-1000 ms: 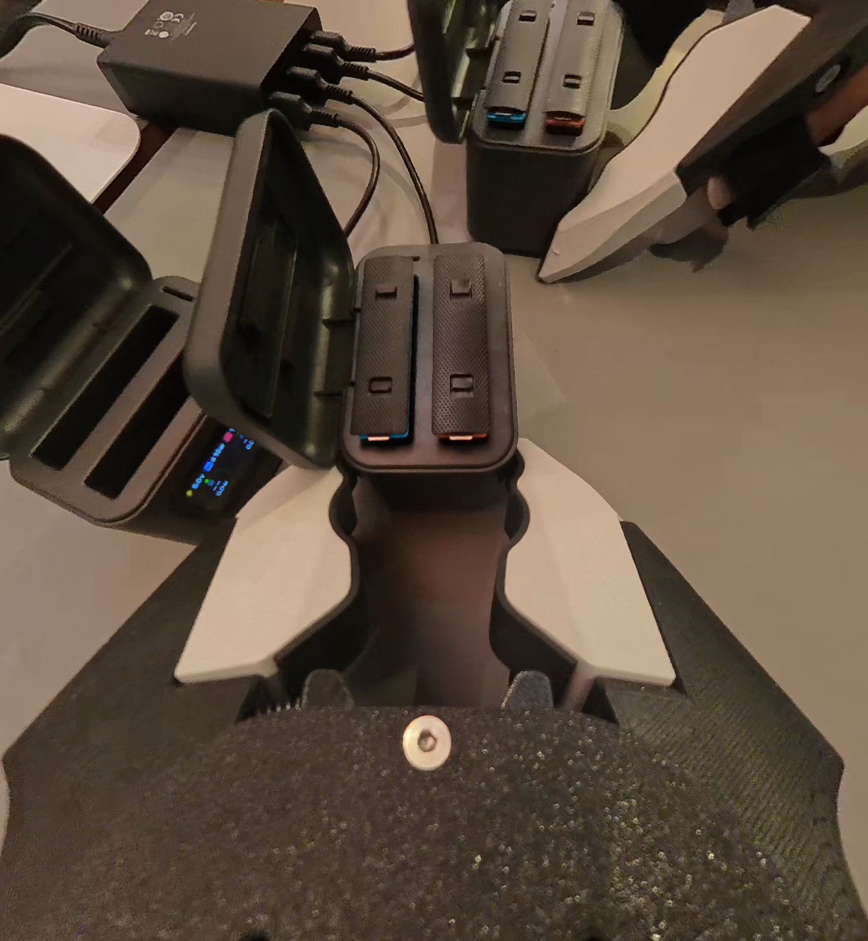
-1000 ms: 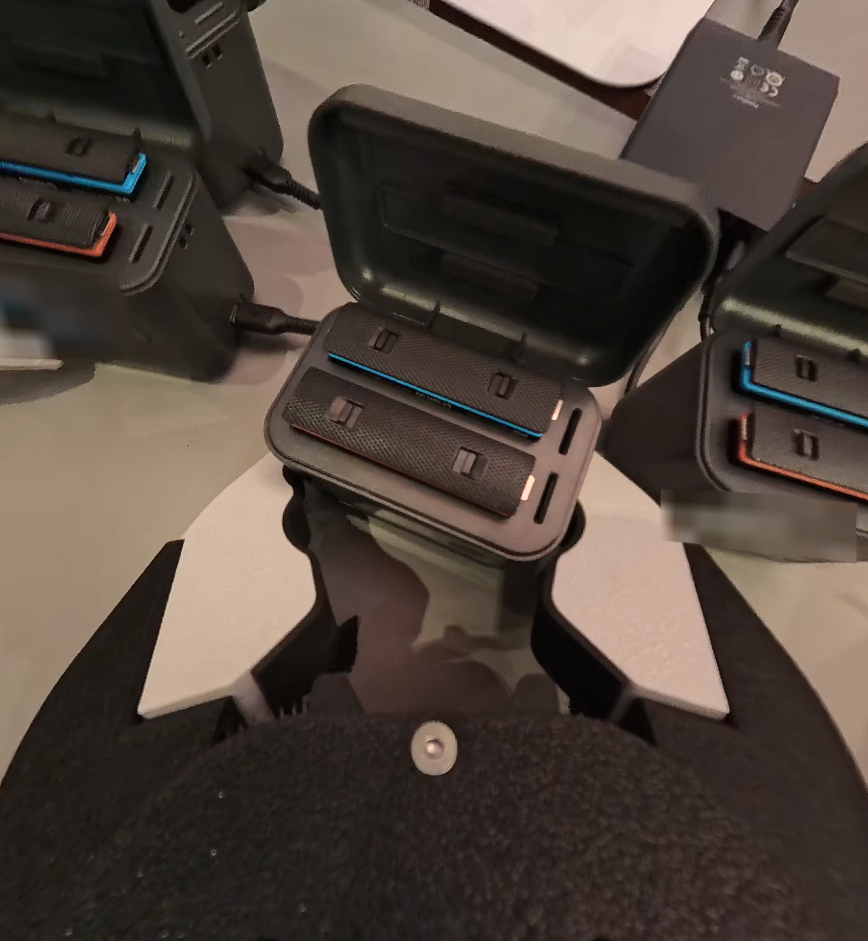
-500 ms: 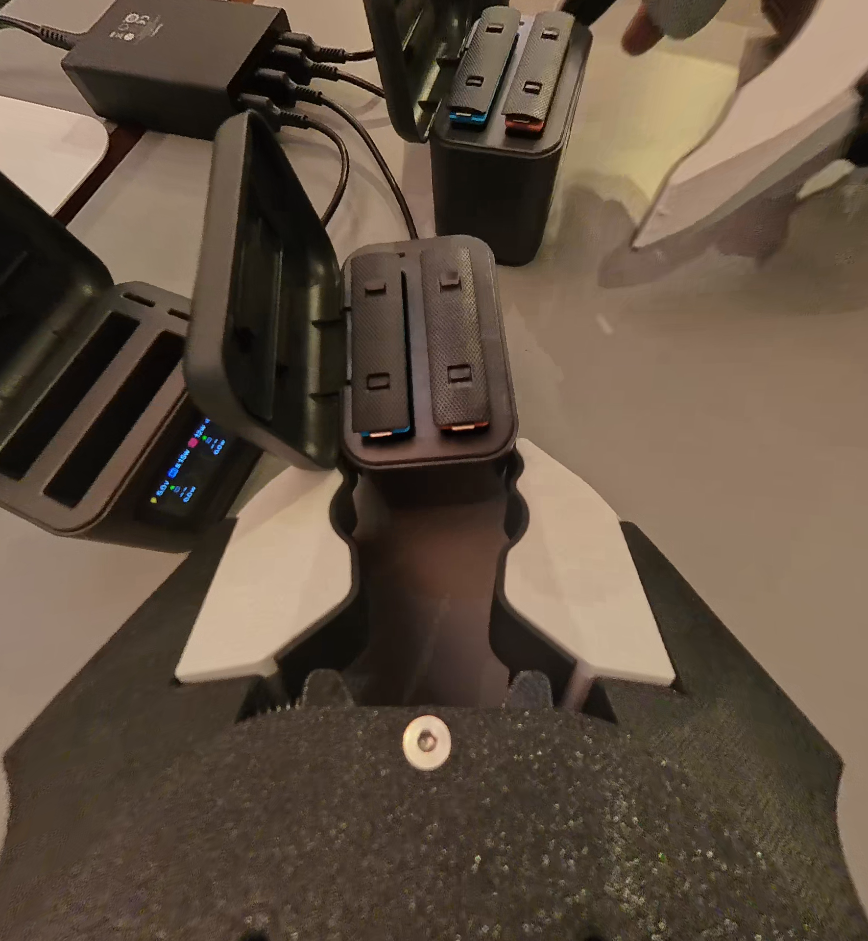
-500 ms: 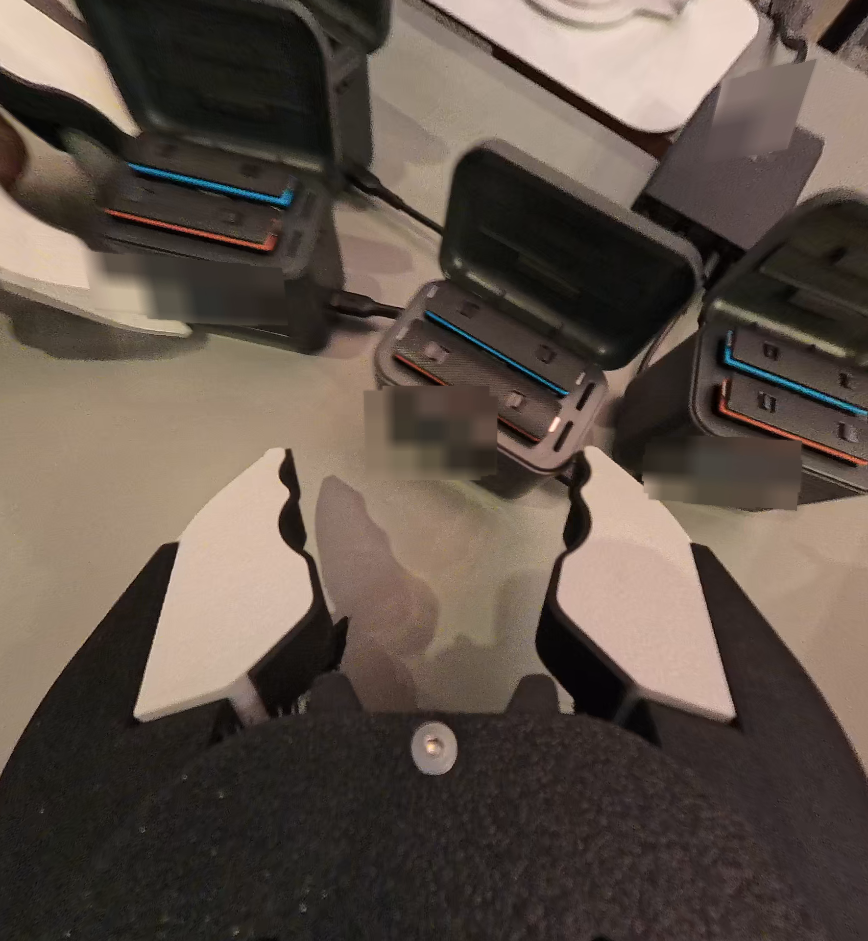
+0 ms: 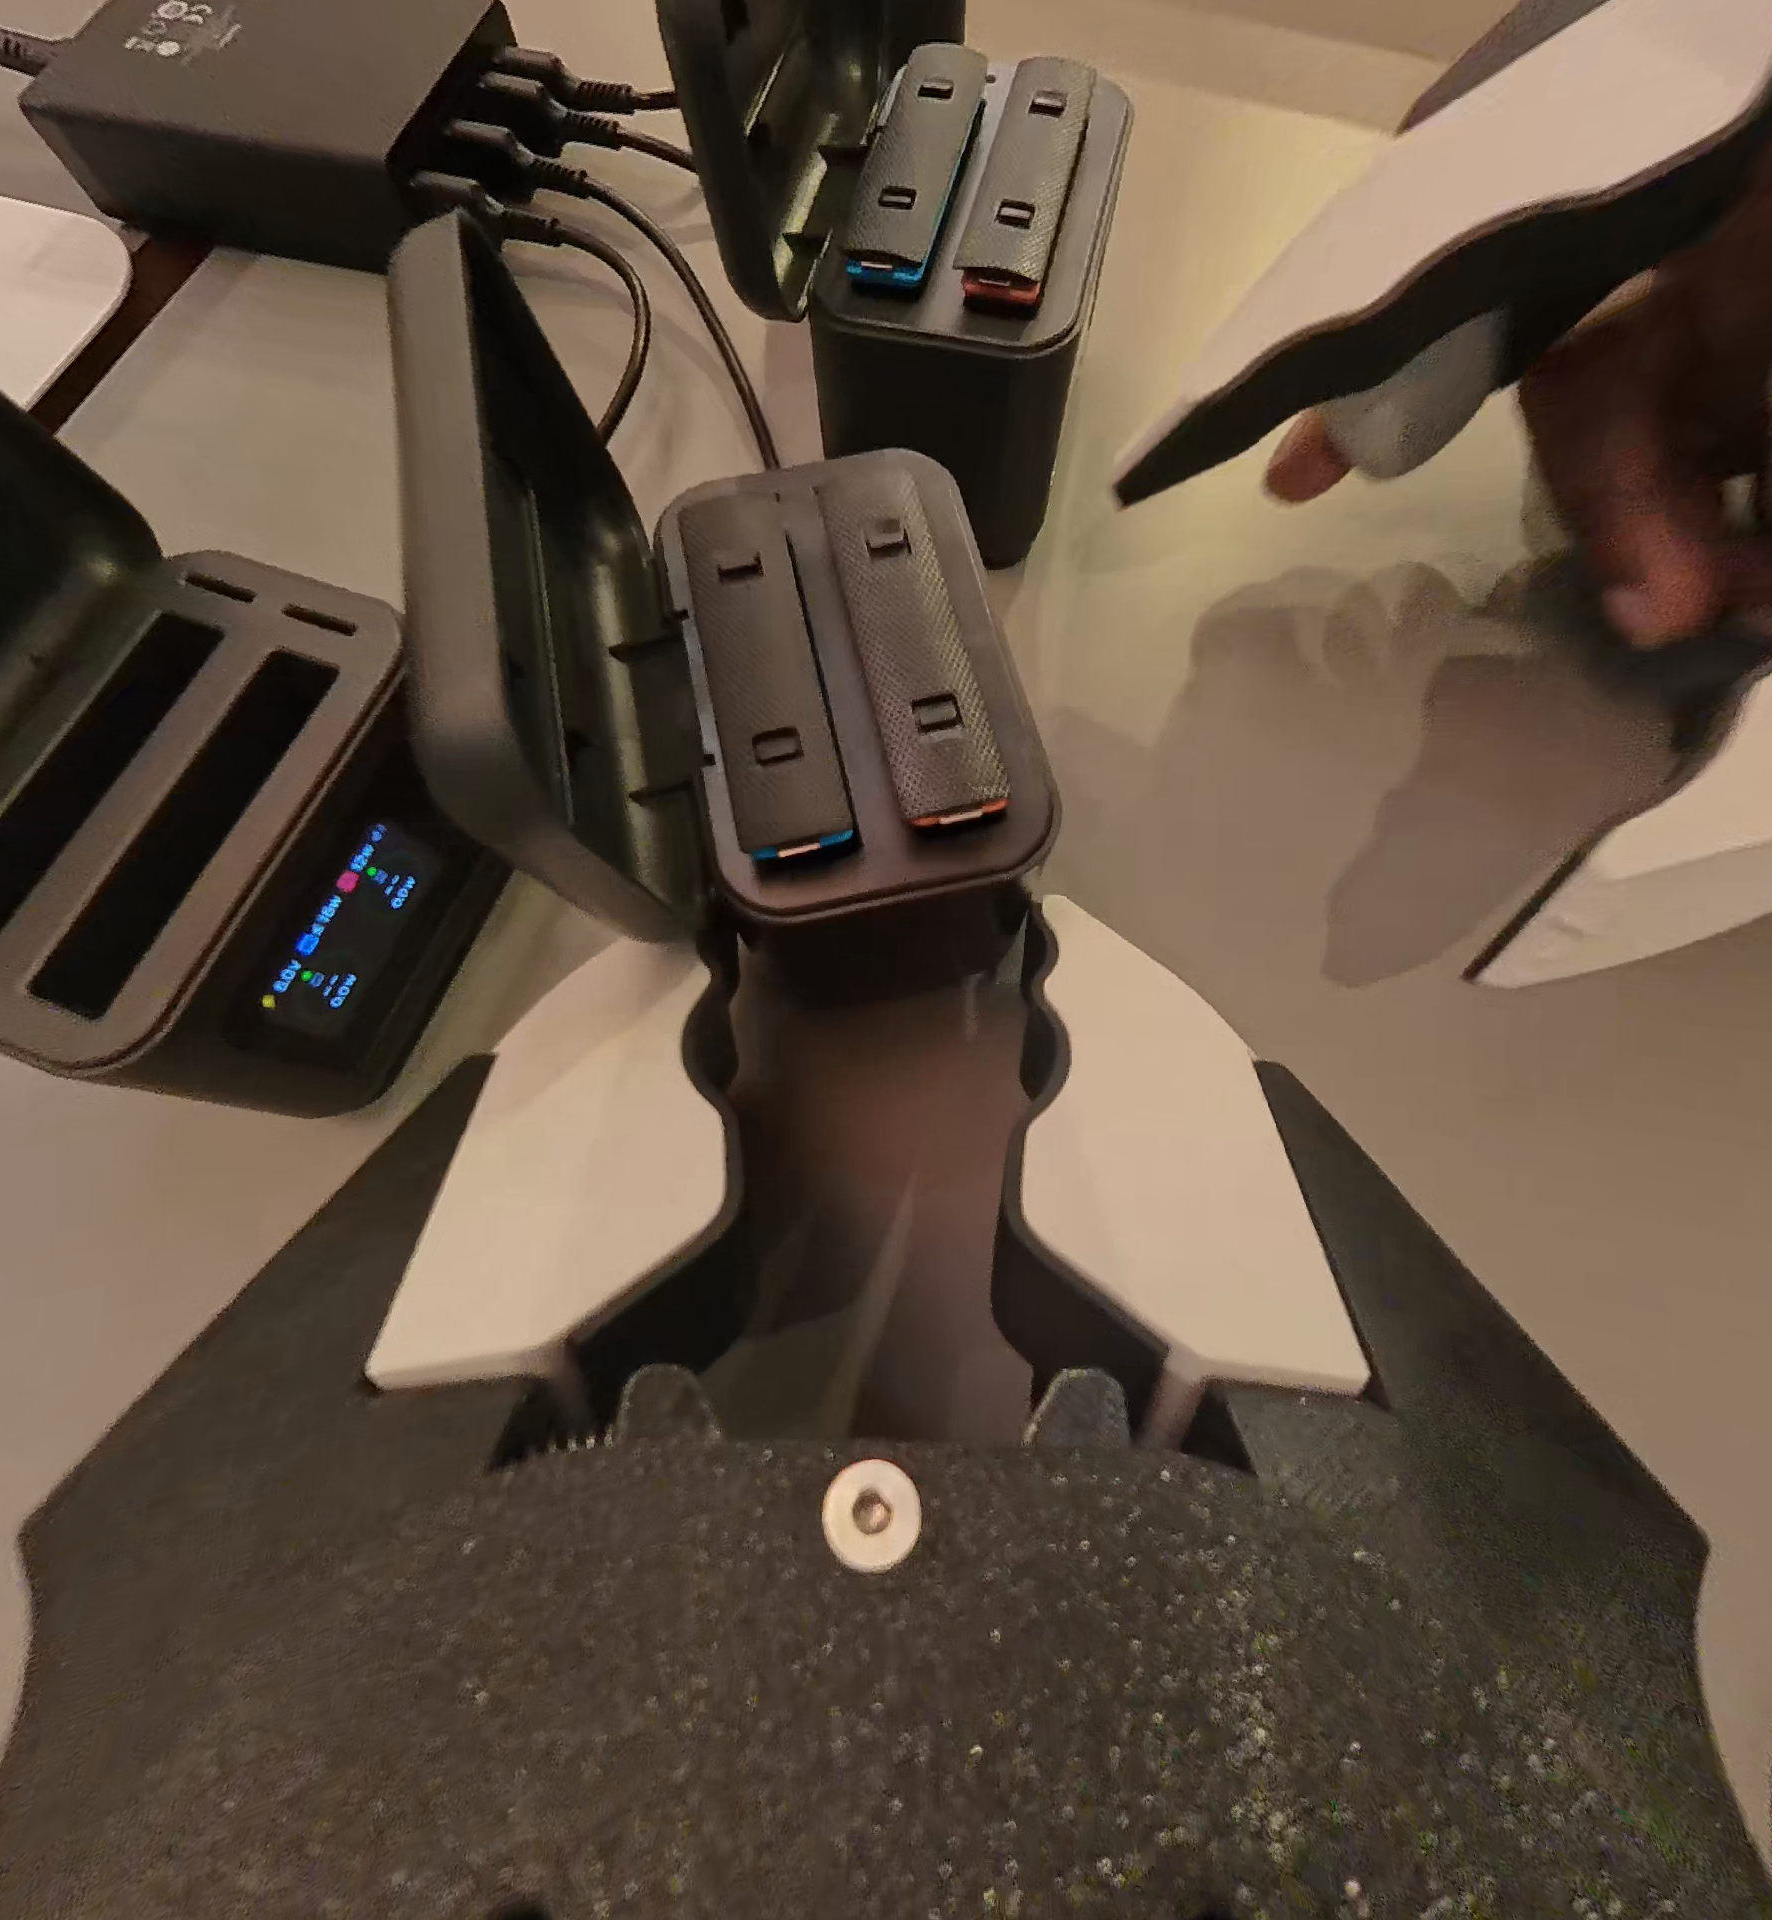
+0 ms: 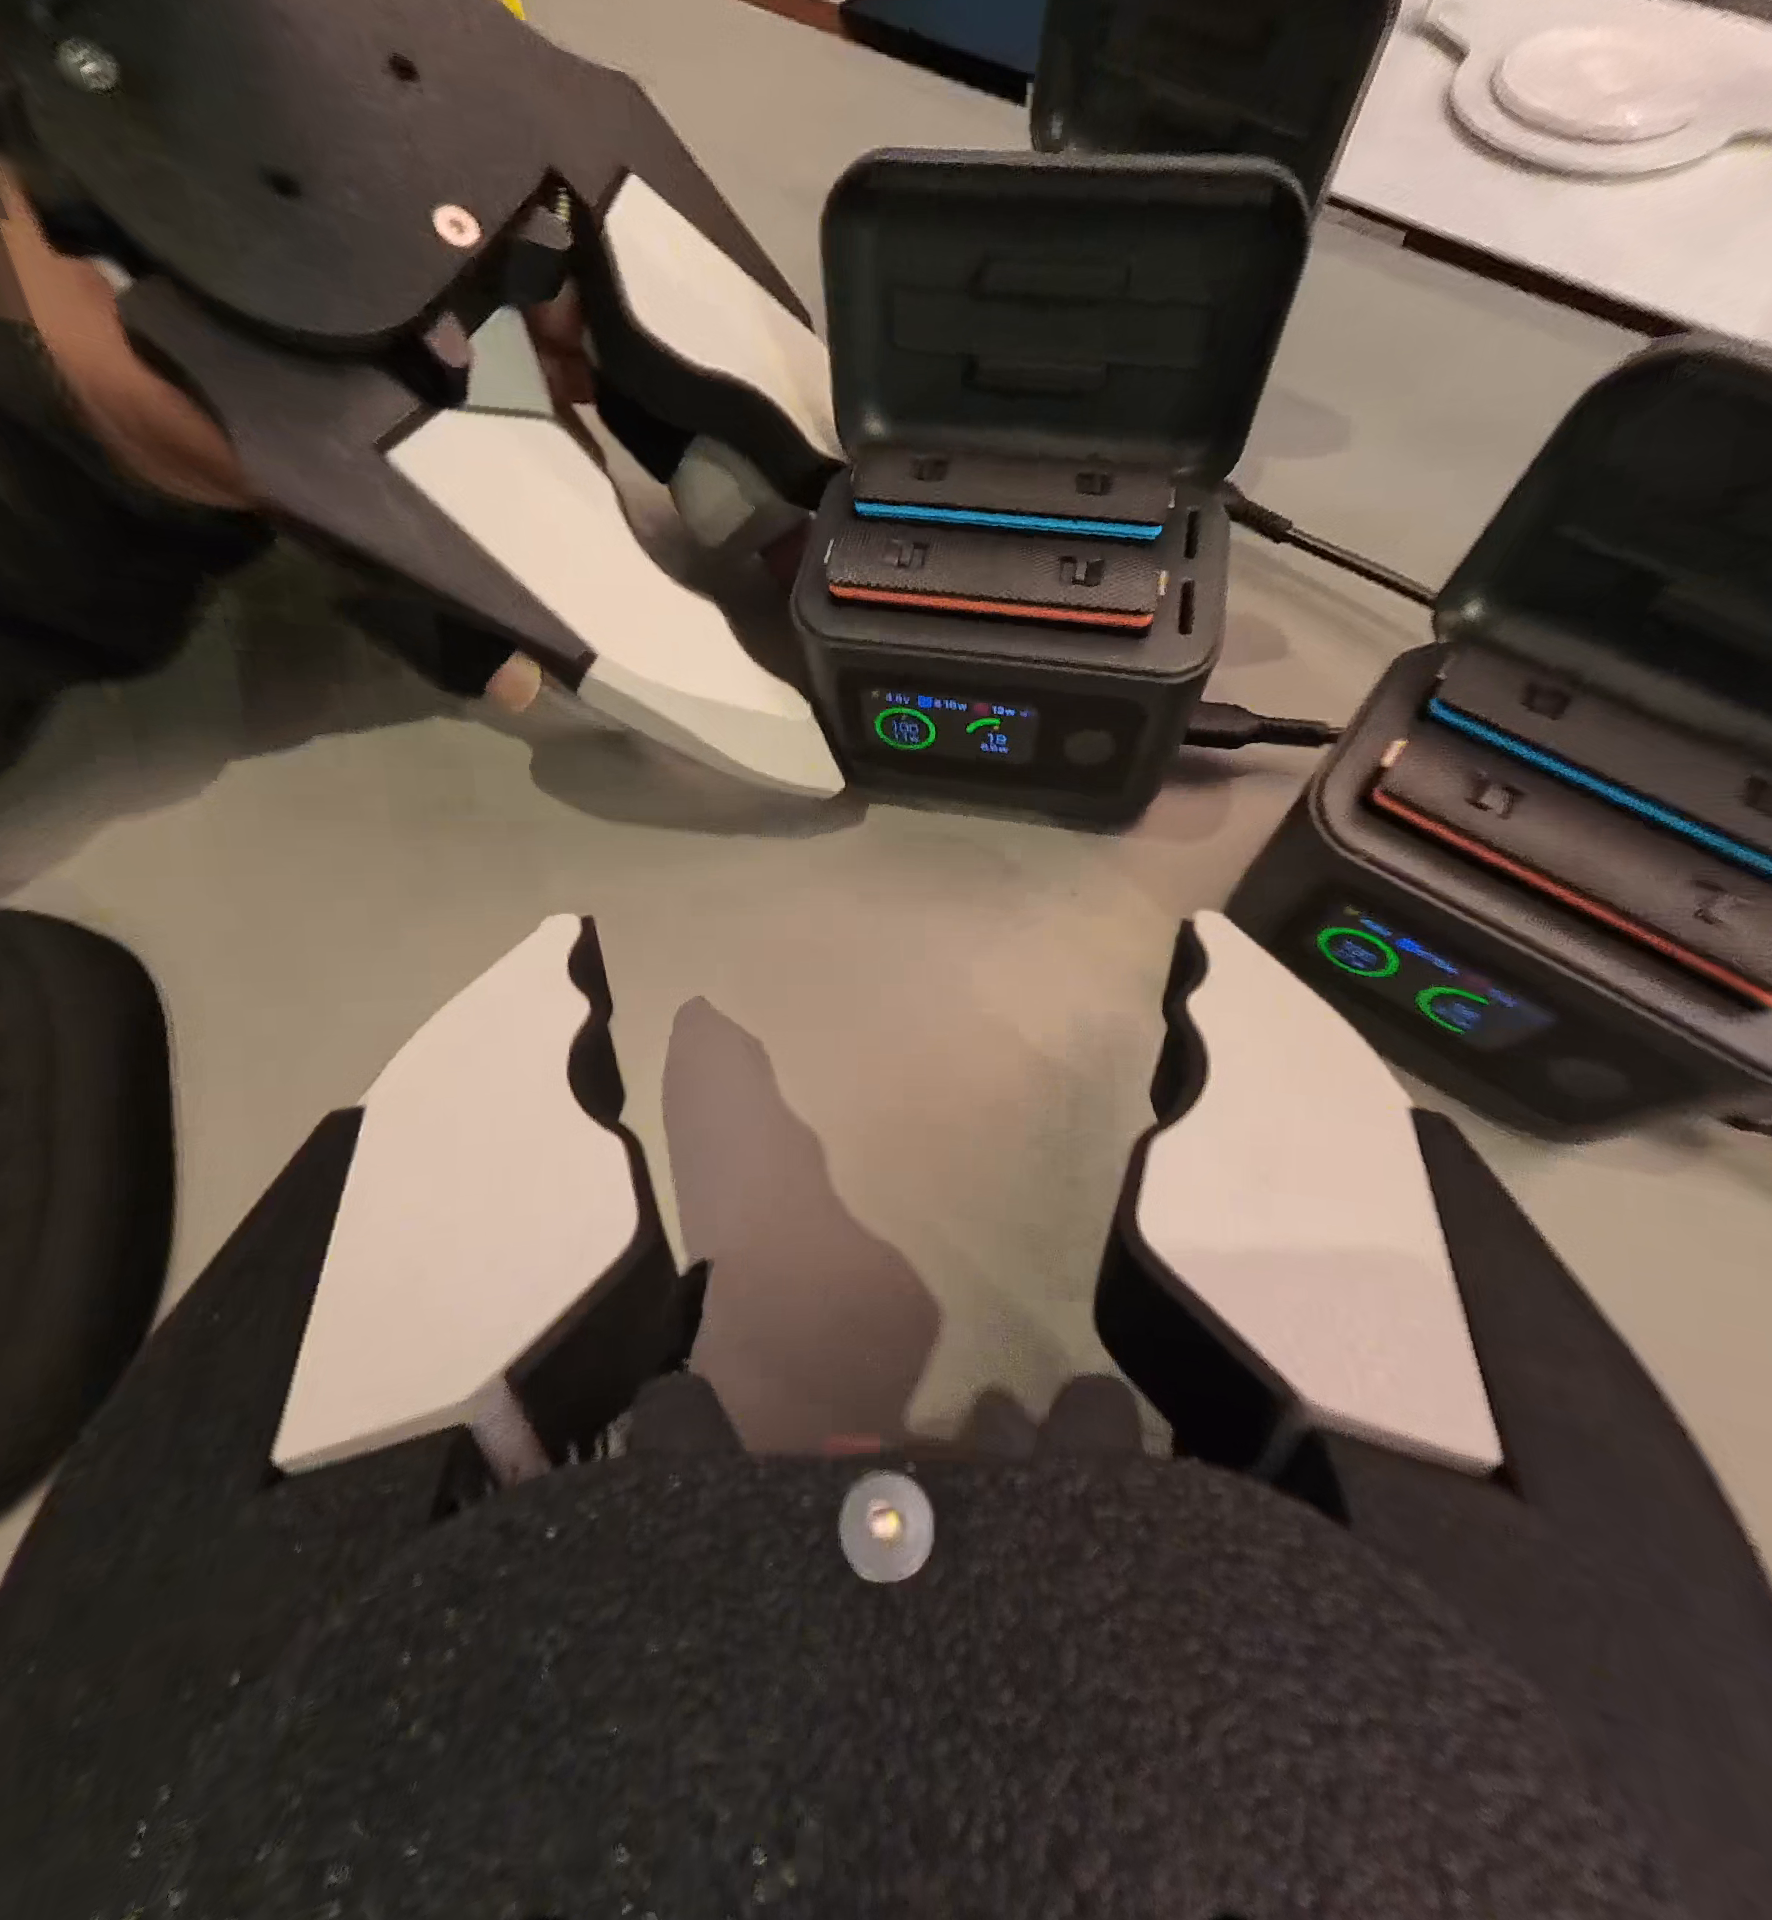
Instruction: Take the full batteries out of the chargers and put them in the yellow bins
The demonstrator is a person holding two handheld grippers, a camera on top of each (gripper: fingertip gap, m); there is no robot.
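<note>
Right gripper [image 6: 882,1049] backed off, jaws wide, empty; left gripper [image 5: 866,997] still clamps charger [image 5: 866,727]. Next: pull blue battery [image 5: 768,686], 12 o'clock.

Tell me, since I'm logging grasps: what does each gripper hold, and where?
The left gripper clamps the charger by the two sides of its body, below the batteries. The right gripper is open and holds nothing.

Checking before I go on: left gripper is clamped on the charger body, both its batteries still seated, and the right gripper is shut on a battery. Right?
Not quite. The right gripper is open and empty, as the right wrist view shows. The left gripper does clamp the charger, both batteries seated.
</note>
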